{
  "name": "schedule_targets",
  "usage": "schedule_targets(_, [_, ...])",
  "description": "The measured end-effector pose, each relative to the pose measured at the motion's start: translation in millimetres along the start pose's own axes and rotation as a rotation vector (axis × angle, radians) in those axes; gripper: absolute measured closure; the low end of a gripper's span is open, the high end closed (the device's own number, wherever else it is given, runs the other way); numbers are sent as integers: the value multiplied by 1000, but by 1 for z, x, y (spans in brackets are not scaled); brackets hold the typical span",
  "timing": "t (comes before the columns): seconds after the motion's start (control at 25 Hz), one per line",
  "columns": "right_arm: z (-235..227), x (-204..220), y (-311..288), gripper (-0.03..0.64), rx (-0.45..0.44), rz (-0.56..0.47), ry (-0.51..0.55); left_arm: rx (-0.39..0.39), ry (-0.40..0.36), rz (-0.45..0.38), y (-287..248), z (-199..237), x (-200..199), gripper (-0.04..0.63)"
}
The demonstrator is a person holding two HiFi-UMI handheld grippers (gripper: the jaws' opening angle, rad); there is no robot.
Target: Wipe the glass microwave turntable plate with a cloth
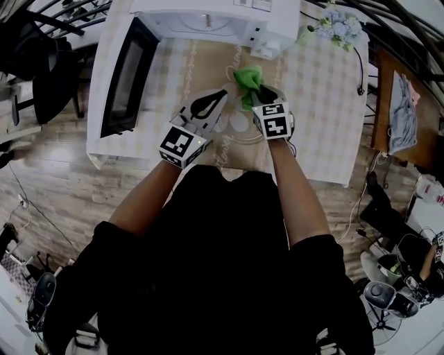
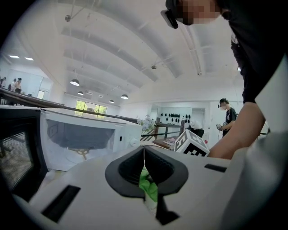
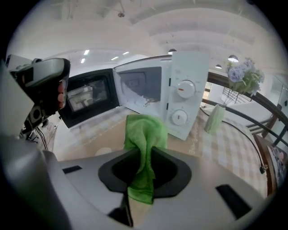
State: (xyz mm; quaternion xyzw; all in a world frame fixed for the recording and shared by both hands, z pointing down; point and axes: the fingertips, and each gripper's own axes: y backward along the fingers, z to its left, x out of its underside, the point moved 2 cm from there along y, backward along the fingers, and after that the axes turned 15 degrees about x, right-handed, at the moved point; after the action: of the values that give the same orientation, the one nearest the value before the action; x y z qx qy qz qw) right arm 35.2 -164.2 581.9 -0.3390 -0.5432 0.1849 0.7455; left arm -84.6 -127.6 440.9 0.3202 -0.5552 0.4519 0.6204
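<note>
Right gripper [image 1: 260, 95] pinches the cloth [image 1: 248, 78]; left gripper [image 1: 222, 94] looks pressed shut on the plate [image 1: 236, 133] edge.
Plate hangs between them above the table [image 1: 319, 104], before the microwave [image 1: 208, 21]; firm wiping could slip the glass from that thin hold.

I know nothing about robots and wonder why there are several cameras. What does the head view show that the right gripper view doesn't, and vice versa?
Only the head view shows the person's forearms, the wooden floor and the whole table from above. Only the right gripper view shows the microwave's two dials and the ceiling lights. Both show the green cloth clamped in the right gripper, the left gripper, the microwave with its door open, and the flowers.
</note>
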Motion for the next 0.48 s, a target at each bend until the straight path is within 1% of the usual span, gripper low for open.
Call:
schedule_targets(0.28, [62, -11, -10, 528, -112, -7, 77, -79, -13, 15, 27, 23, 6, 574])
schedule_targets(0.48, [100, -1, -25, 528, -176, 35, 134, -117, 0, 16, 42, 28, 9, 574])
